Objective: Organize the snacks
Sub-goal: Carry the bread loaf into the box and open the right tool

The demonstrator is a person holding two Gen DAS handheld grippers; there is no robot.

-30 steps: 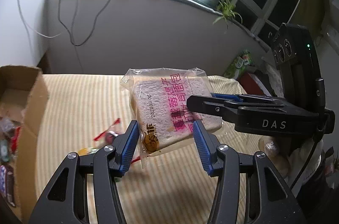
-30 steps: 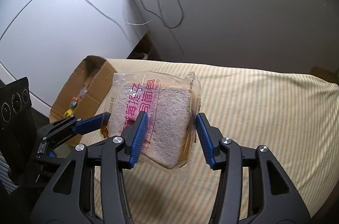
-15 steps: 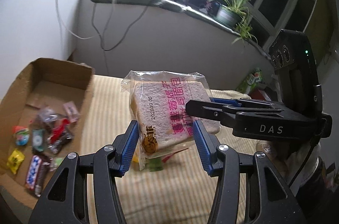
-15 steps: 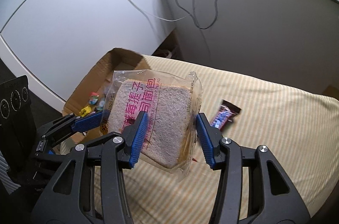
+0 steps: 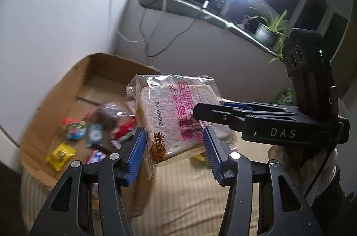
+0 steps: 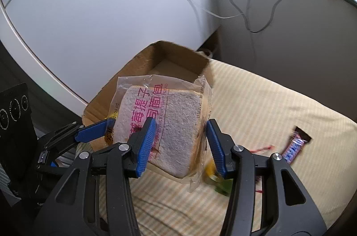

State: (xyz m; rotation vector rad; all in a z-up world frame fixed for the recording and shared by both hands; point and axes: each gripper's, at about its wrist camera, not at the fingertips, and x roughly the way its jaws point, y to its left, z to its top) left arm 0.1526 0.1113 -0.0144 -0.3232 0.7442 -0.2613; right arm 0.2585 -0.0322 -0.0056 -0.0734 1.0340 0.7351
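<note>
A clear packet of sliced bread with pink lettering (image 5: 176, 120) (image 6: 169, 122) hangs in the air over the striped bed. My left gripper (image 5: 173, 135) is shut on its lower corner, blue pads pressed against both sides. My right gripper (image 6: 180, 126) is shut on the packet from the other side, and its fingers (image 5: 223, 116) reach in from the right in the left wrist view. The left gripper's blue finger (image 6: 93, 131) shows at the packet's left edge in the right wrist view. An open cardboard box (image 5: 89, 82) (image 6: 169, 57) lies just behind and below the packet.
Several small snack packets lie in the box, among them a yellow one (image 5: 60, 154). On the striped bedcover (image 6: 256, 102) lie a chocolate bar (image 6: 294, 145), a red wrapper (image 6: 261, 149) and a green packet (image 6: 219, 182). White wall, cables and a window sill stand behind.
Both grippers have carried the bread packet sideways across the bed toward the cardboard box, which now sits right behind it. The grip on the packet is unchanged.
</note>
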